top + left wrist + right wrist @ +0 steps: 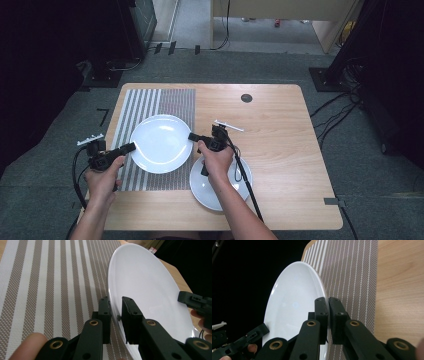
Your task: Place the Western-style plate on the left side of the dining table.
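Over the striped placemat (150, 107), left of the table's middle: big white plate (161, 143), pinched at opposite rims by both tongs. Left gripper (131, 146) clamped on the near-left rim, one jaw above and one below, seen plainly in the left gripper view (115, 315). Right gripper (192, 136) squeezed tight onto the right rim, jaws almost meeting around the thin edge in the right gripper view (328, 315).

Looks like the carry step of a two-handed plate move, maybe a lift off the mat or a set-down onto it. Hard to call which. Plate seems tilted or slightly raised, going by how the rim stands against the weave in the gripper views, but can't say for sure whether the underside touches the mat.

Next move probably calls for keeping both hands level and in step, no twisting, since thin rim grips on glazed ware could slip easily. Worth minding the smaller white plate (220, 187) just beside it on the bare wooden table (280, 150), near edge.

Hard to make out: most of that smaller plate, covered by the right hand (216, 160) and forearm. Left hand (102, 177) hides part of its gripper body too. Plate's underside and any gap below it hidden everywhere.
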`<state>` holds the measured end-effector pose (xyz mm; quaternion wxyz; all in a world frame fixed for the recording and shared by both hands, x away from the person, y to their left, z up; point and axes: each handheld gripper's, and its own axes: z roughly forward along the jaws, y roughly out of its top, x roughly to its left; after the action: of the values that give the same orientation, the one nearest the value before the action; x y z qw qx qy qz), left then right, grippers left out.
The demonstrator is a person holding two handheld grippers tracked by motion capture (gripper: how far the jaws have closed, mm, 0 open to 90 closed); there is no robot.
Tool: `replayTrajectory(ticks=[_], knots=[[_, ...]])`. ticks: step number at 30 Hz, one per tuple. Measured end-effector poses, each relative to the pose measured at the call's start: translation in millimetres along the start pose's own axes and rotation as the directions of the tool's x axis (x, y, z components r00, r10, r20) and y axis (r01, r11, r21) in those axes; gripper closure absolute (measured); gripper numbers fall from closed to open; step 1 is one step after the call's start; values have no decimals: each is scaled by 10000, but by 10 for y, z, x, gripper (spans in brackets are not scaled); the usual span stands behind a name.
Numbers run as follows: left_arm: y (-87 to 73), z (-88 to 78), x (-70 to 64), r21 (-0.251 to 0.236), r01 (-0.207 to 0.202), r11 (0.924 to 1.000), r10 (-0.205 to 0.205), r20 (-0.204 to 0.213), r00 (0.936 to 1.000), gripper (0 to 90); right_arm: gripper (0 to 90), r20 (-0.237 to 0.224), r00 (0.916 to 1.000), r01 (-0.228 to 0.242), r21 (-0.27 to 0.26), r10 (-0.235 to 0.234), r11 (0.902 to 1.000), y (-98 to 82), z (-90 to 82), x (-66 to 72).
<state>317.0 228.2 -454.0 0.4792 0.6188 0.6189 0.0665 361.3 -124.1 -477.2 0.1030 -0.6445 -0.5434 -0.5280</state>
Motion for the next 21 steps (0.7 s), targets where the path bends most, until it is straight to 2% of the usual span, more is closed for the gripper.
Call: replayTrajectory(ticks=[6, 13, 21], knots=[[106, 39, 109, 132, 162, 9998, -160, -178, 9997, 795, 869, 69, 9997, -243, 256, 241, 9994, 75, 187, 19], [238, 87, 172, 207, 89, 9997, -79, -494, 9987, 795, 863, 245, 9992, -309, 335, 301, 9990, 150, 346, 36], [381, 227, 318, 437, 414, 9982, -376, -827, 9959, 794, 860, 647, 9974, -344, 377, 319, 9987, 246, 555, 101]])
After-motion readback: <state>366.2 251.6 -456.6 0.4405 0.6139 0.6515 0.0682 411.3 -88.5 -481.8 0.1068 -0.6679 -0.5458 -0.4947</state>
